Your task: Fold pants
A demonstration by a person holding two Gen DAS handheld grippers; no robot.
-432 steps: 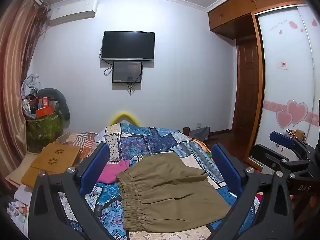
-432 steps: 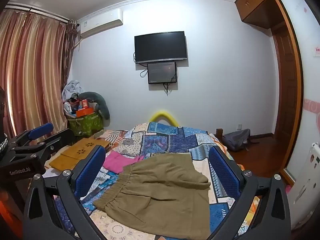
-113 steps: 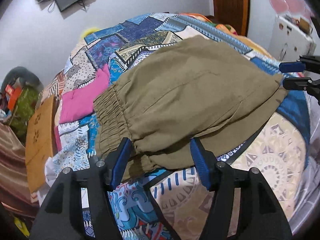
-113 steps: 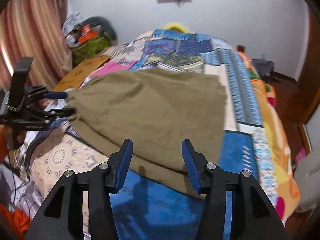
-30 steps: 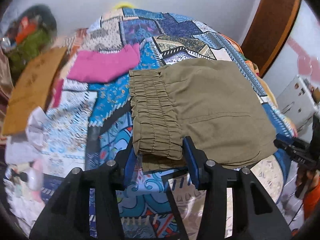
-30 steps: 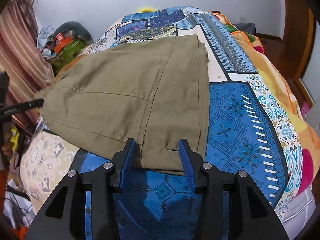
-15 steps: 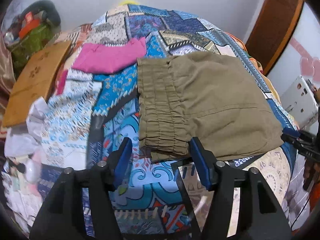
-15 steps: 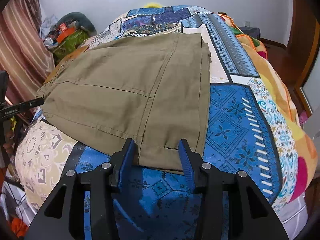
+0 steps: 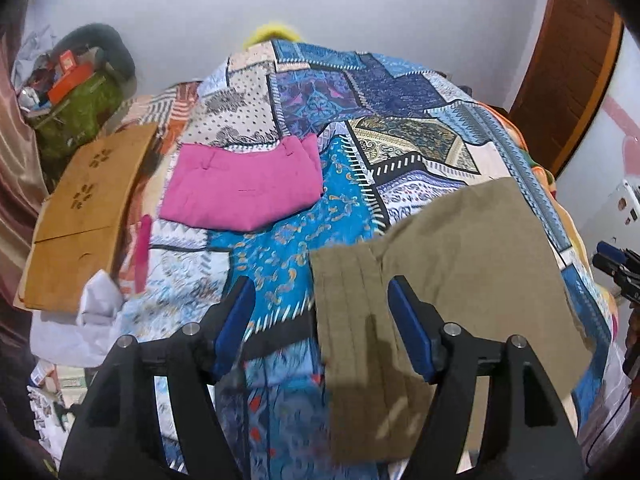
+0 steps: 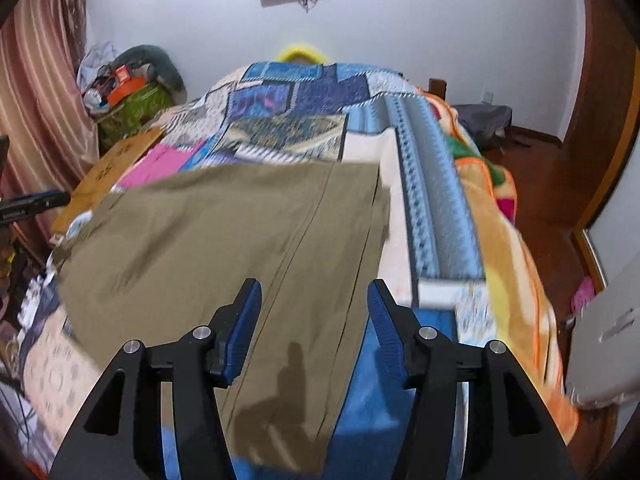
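1. Presently, the olive-green cotton pants (image 9: pixel 460 260) are seen spread over the near part of a bed covered by a blue patchwork quilt (image 9: pixel 340 112), with their gathered waistband at the left and the leg hems toward the bed's right edge.
2. The left gripper with blue-padded black fingers (image 9: pixel 320 320) is seen with its jaws parted; the waistband edge lies in the gap between the fingers, but whether any pad touches the cloth cannot be told through the blur.
3. The right gripper of the same make (image 10: pixel 314 316) is likewise seen with its jaws apart, a hem strip of the pants lying between the fingers, with no visible pinch.
4. A folded magenta garment (image 9: pixel 244 190) is seen on the quilt beyond the pants, toward the bed's left edge, well apart from them.
5. A flat brown cardboard sheet with cut-out paw marks (image 9: pixel 84 216) is laid along the left edge of the bed.
6. A green patterned basket (image 9: pixel 76 120) is seen off the bed's far left corner, filled with clutter; an orange box (image 9: pixel 68 82) sits on top, and the rest cannot be made out.
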